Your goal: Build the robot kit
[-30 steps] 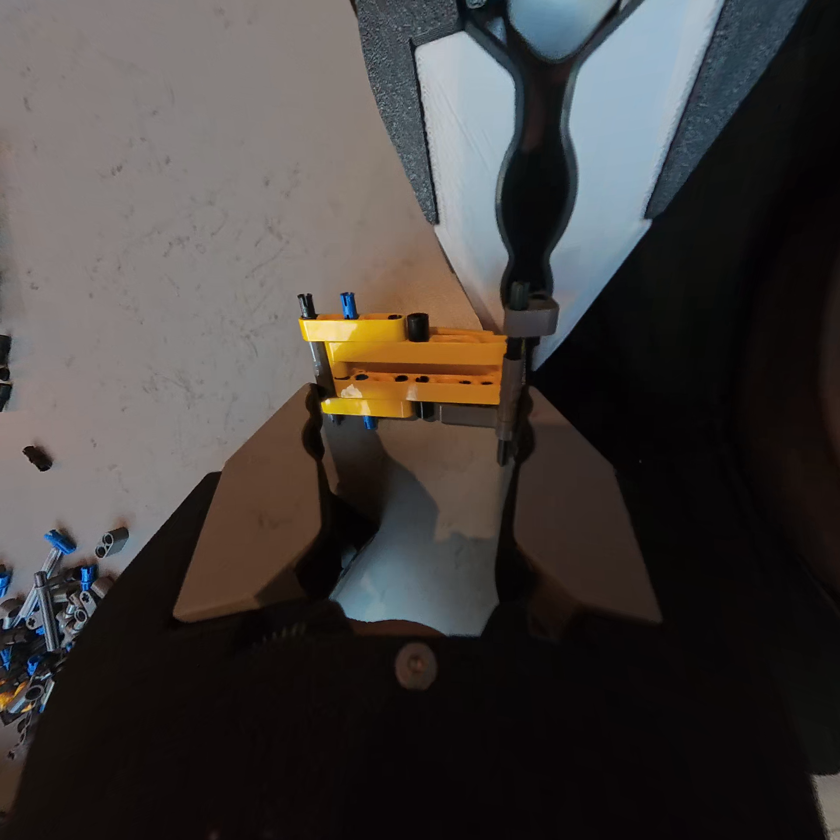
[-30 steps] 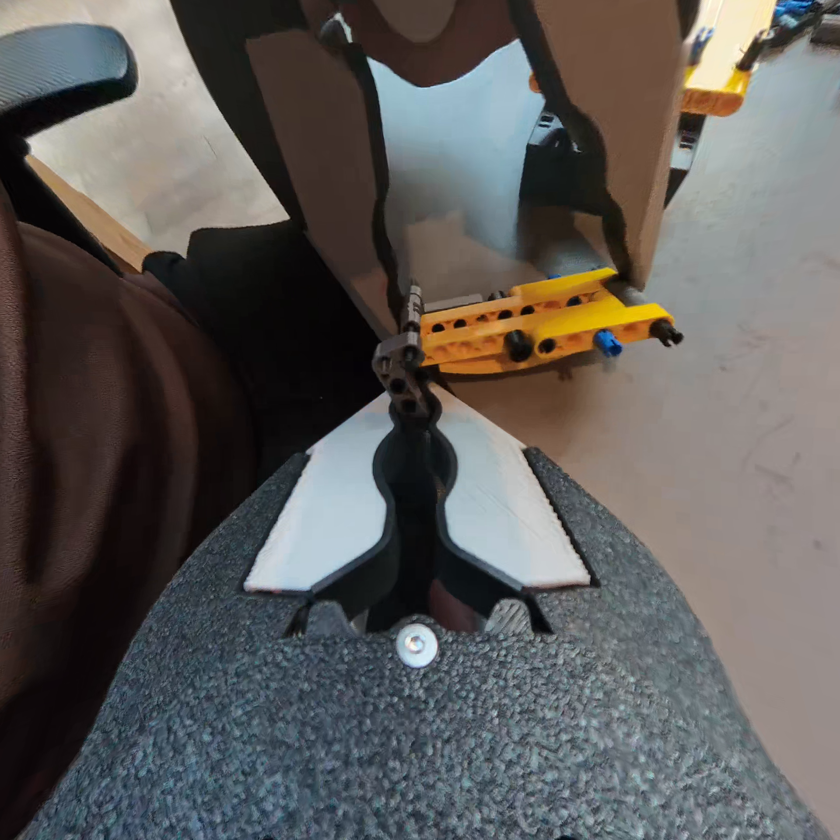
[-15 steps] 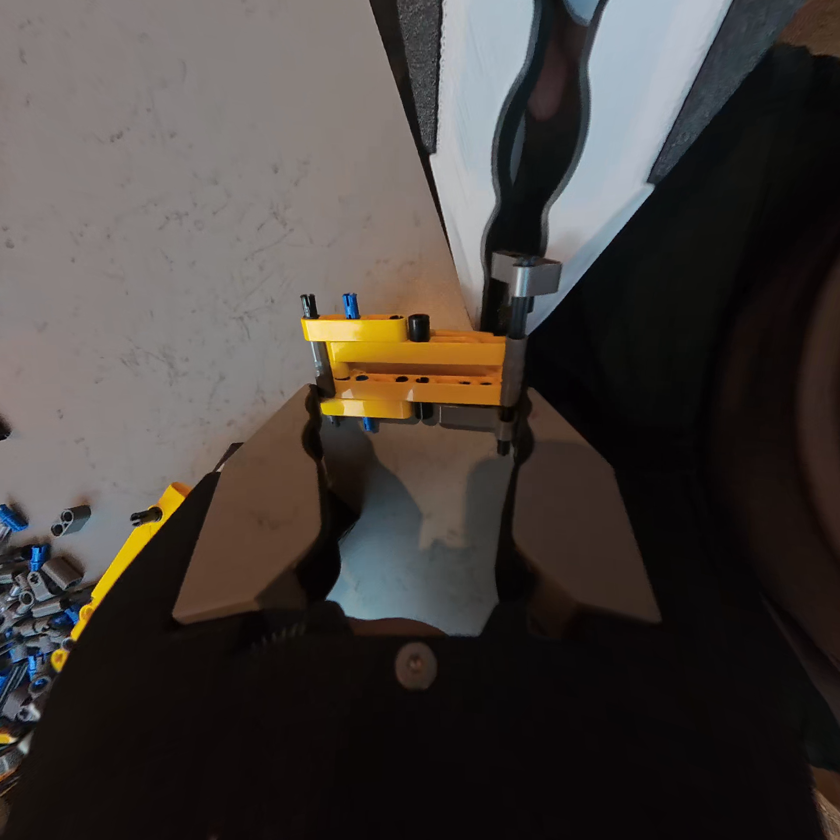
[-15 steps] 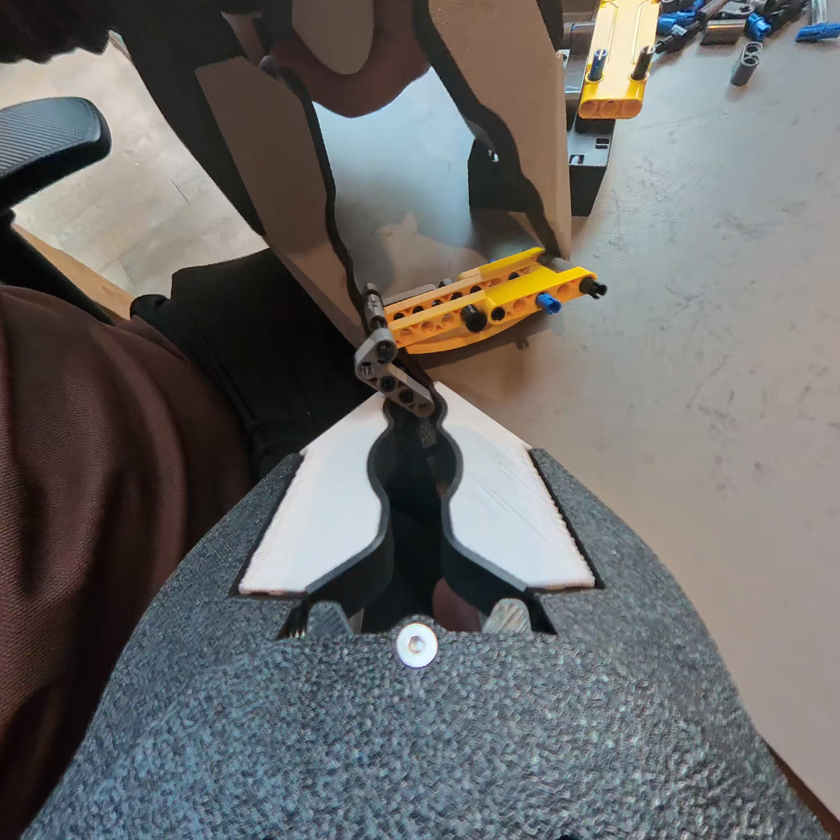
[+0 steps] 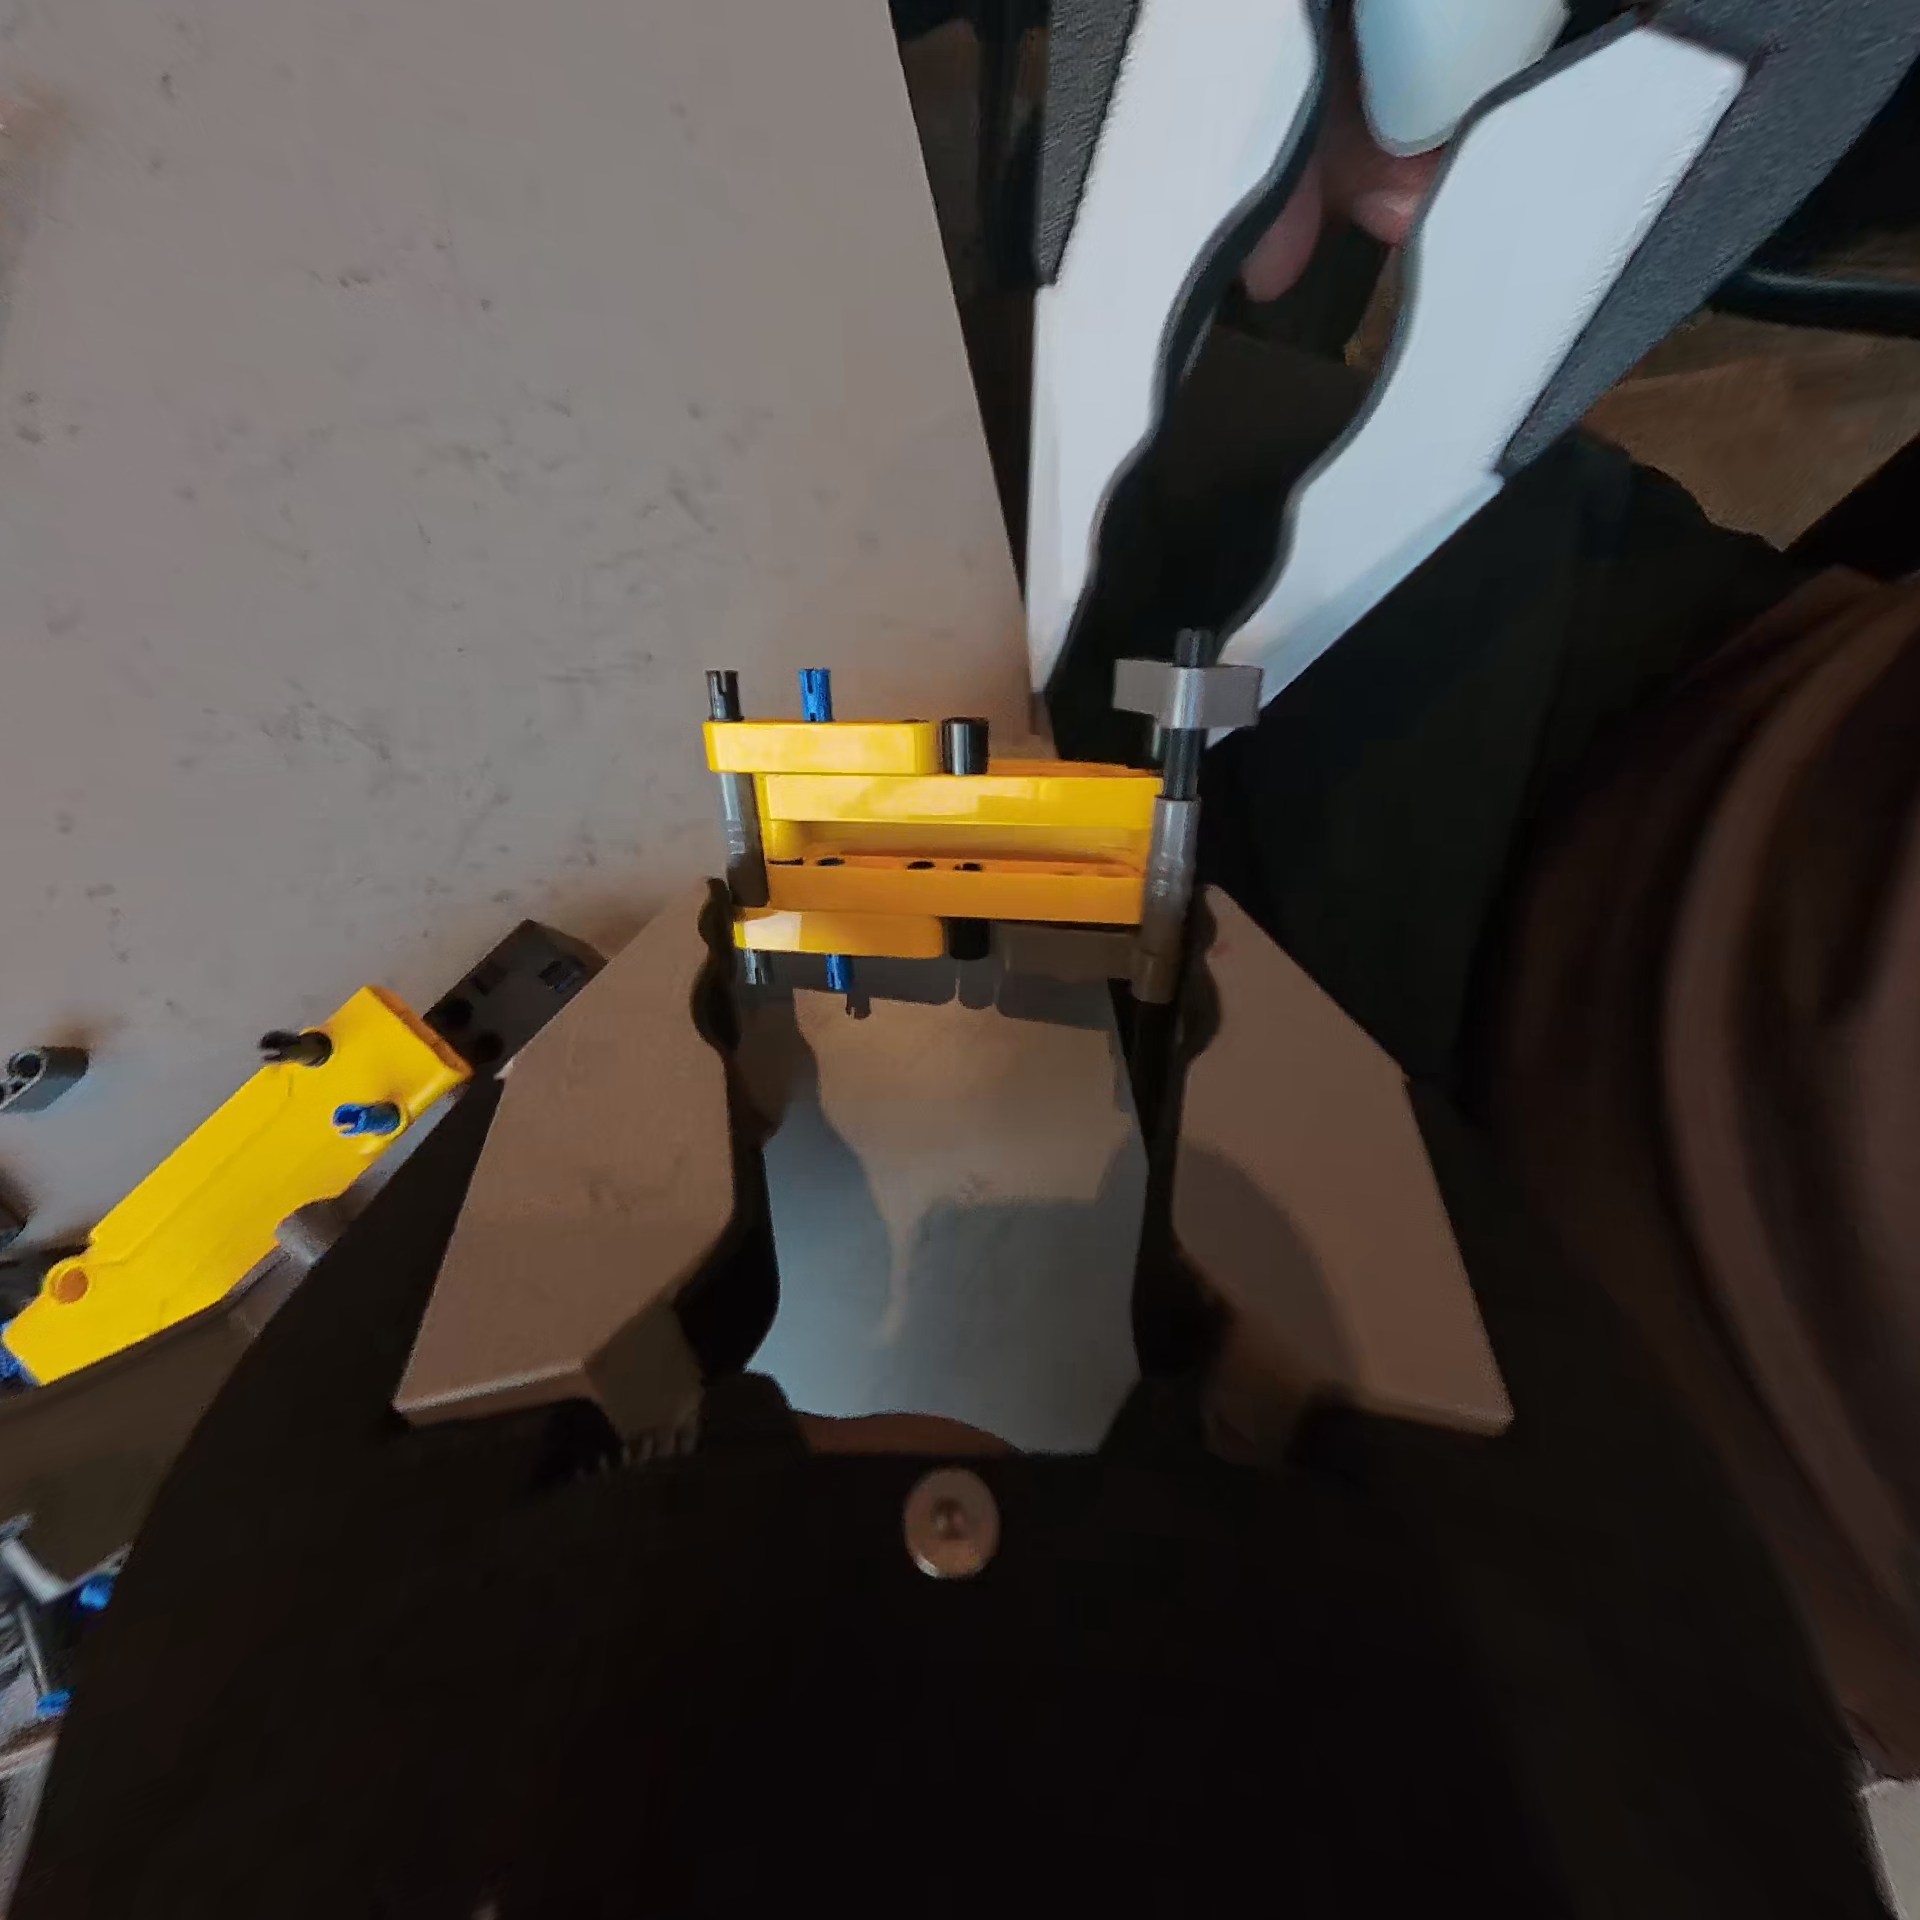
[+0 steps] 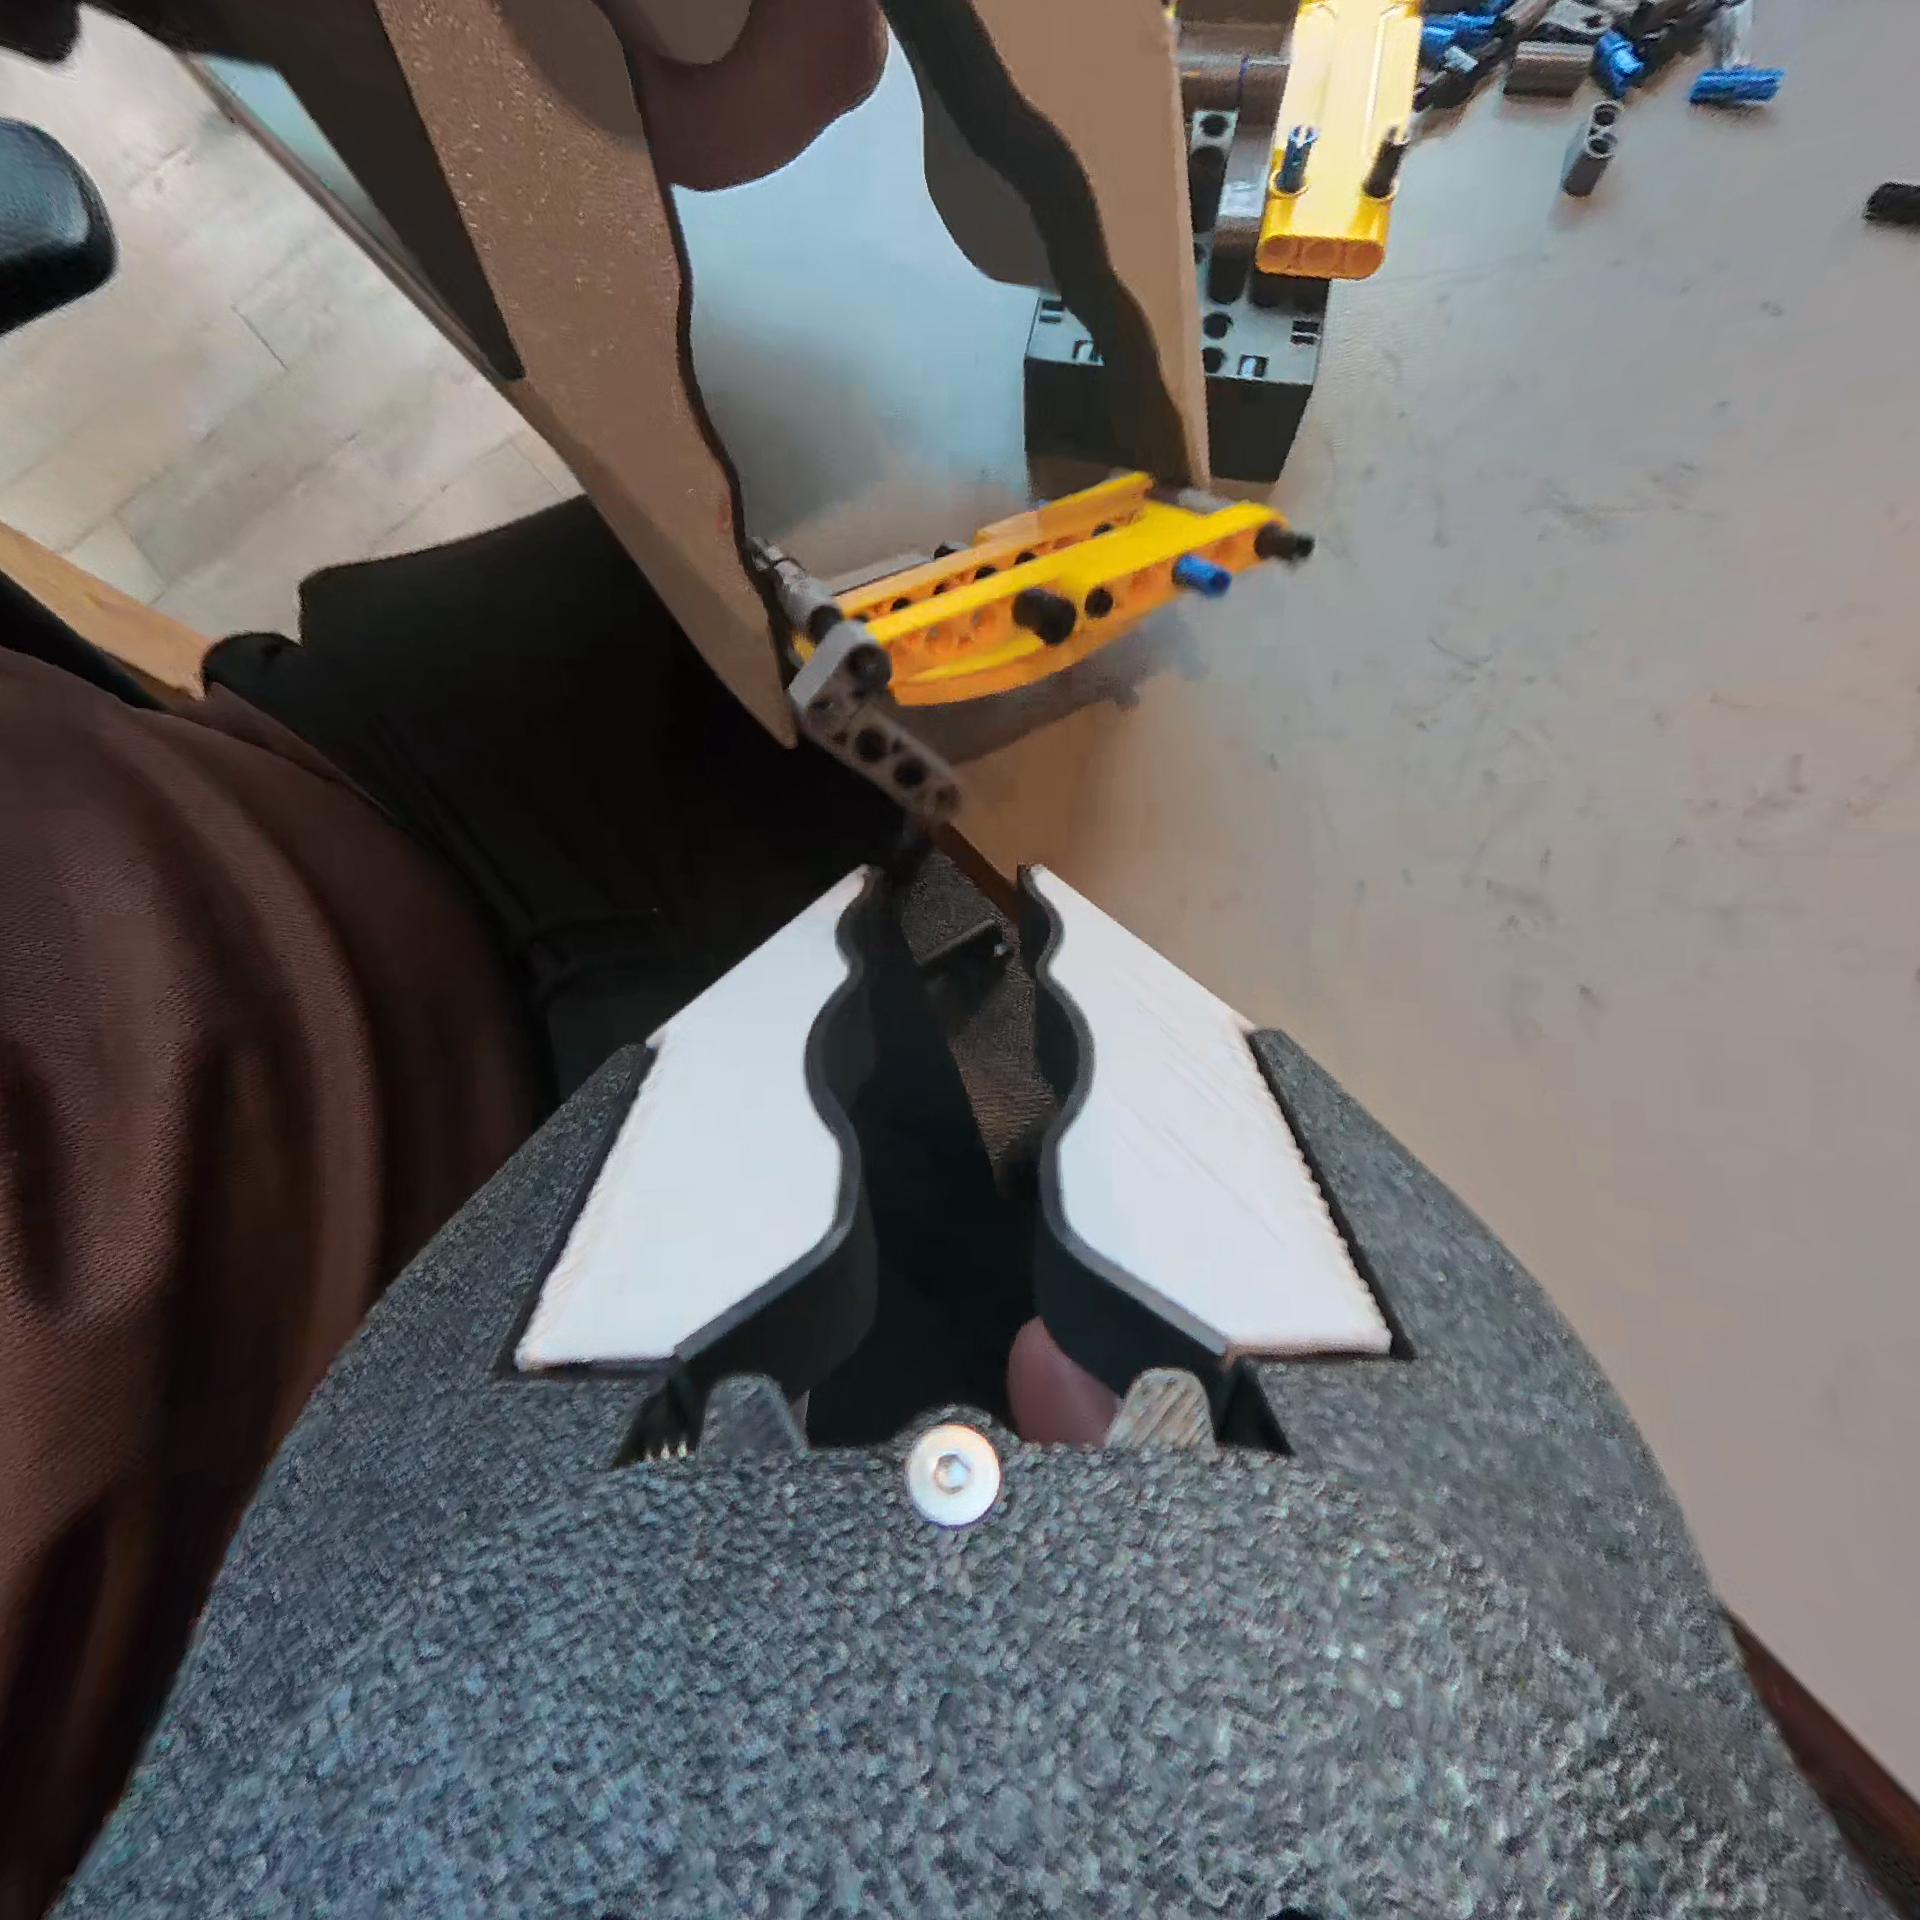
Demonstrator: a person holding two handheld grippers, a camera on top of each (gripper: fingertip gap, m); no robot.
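One yellow beam assembly (image 5: 935, 831) is held clear of the table (image 5: 416, 416), near its right edge: several yellow beams stacked flat and pinned together, with black and blue pins standing out of the left end. A black axle runs through a grey sleeve at the right end and carries a short grey beam (image 5: 1184, 694) on its far tip; in the right wrist view that grey beam (image 6: 873, 727) hangs off at an angle.

The left gripper (image 5: 956, 935) is clamped across the assembly's length, one tan finger against the left-end pins and the other against the axle sleeve.

The right gripper (image 6: 945, 883) sits just short of the grey beam. Its white fingers stand narrowly apart with nothing between them; contact with the beam is not evident.

Farther left on the table lie a second yellow piece (image 5: 239, 1195) resting on a dark grey block (image 6: 1257, 384), and beyond them loose blue and grey pins (image 6: 1621, 52).
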